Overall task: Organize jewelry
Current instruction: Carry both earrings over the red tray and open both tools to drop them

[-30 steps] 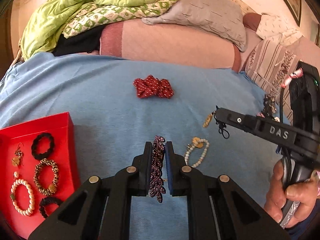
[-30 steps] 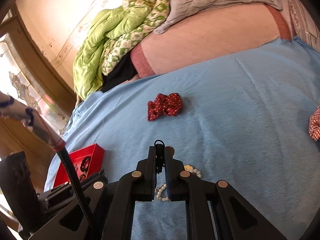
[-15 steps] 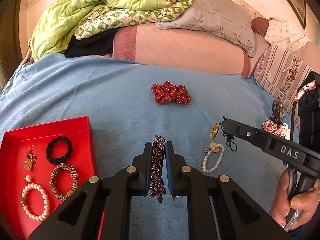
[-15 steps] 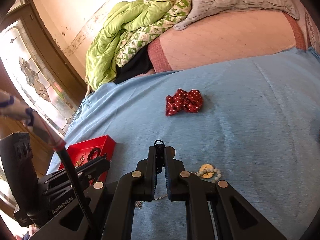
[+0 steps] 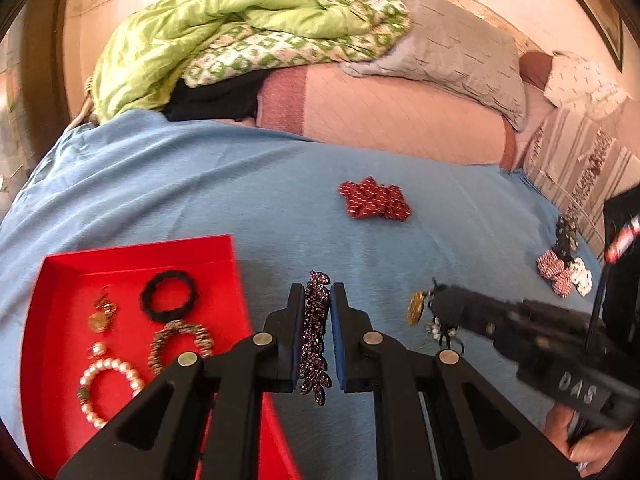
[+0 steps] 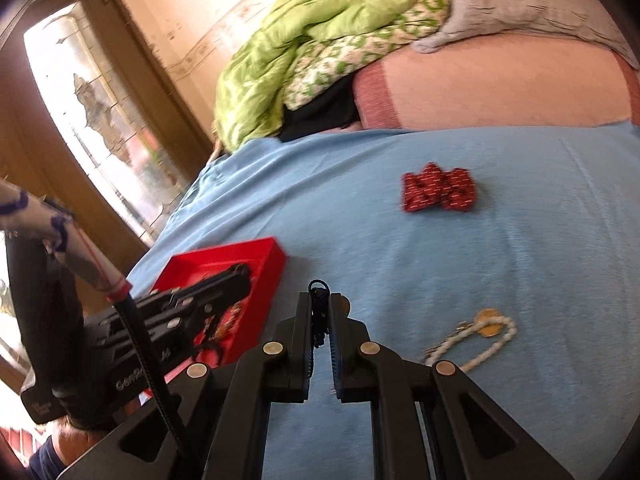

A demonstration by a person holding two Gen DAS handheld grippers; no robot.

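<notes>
Beside red tray (image 5: pixel 132 254), beaded bracelet (image 5: pixel 314 332) clamped

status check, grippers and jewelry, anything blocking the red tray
Left gripper shut on dark beaded strand, beside red tray. Right gripper shut on black cord. Tray opening unblocked.

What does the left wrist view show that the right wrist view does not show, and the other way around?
Only the left wrist view: the tray's contents lie in plain sight, a pearl bracelet and a black ring; a small pile of scrunchies lies at the far right.

Only the right wrist view: a bright window at the left.

Both: the red tray, the red dotted scrunchie, the white bead bracelet, and both grippers, the left gripper shut on a dark sequined strand and the right gripper shut on a black cord.
</notes>
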